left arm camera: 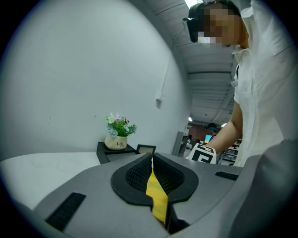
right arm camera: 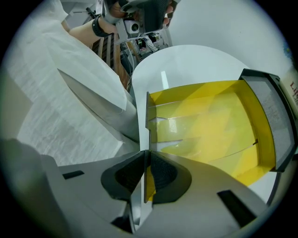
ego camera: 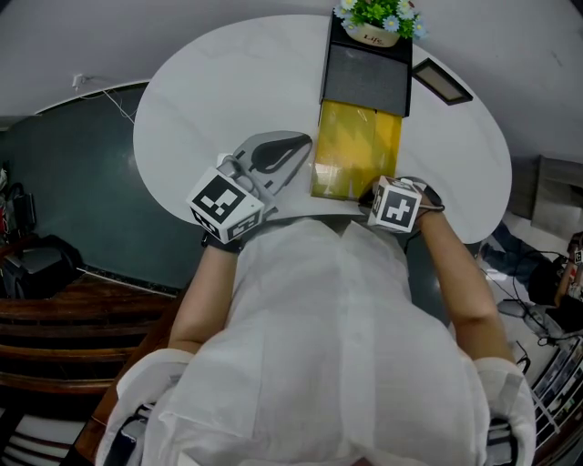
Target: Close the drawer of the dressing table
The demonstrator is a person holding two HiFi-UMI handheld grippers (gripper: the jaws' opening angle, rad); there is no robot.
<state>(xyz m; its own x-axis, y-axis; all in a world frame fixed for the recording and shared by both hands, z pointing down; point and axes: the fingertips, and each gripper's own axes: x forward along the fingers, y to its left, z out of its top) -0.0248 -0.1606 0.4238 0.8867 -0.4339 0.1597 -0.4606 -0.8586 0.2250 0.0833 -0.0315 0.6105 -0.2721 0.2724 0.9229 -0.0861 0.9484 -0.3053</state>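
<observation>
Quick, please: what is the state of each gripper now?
Left gripper: closed, holding nothing.
Right gripper: closed on the front edge of the yellow drawer.

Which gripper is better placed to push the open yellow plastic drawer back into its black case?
Right: the right gripper clamps the front wall of the pulled-out yellow plastic drawer, so it can push straight in. The left gripper is shut on nothing, off to the drawer's side.

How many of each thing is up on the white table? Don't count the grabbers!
black box: 1
yellow drawer: 1
flower pot: 1
small frame: 1
Total: 4
</observation>
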